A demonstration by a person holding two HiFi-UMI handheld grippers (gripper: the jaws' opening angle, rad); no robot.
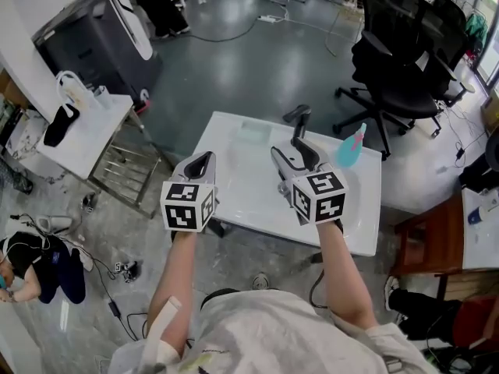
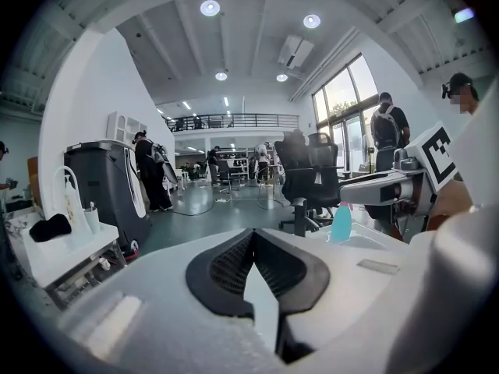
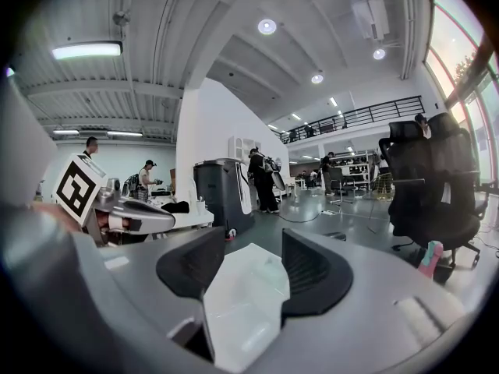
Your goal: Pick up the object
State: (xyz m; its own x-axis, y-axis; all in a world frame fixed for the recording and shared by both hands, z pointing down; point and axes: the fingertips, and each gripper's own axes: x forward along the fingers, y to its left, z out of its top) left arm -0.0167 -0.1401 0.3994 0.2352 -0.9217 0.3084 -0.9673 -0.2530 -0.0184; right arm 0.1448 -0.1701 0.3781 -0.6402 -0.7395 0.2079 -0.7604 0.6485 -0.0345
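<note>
Looking down, I see the white rectangular table [image 1: 242, 174] stretching ahead of me, with both grippers held over it. My left gripper [image 1: 199, 164] has its black jaws pinched together at the tips with nothing in them, while my right gripper [image 1: 299, 128] stands wide, only bare tabletop showing in its gap. Smallest, the turquoise plastic spray bottle [image 1: 351, 148] stands upright toward the table's far right, just right of the right gripper and untouched by either claw.
</note>
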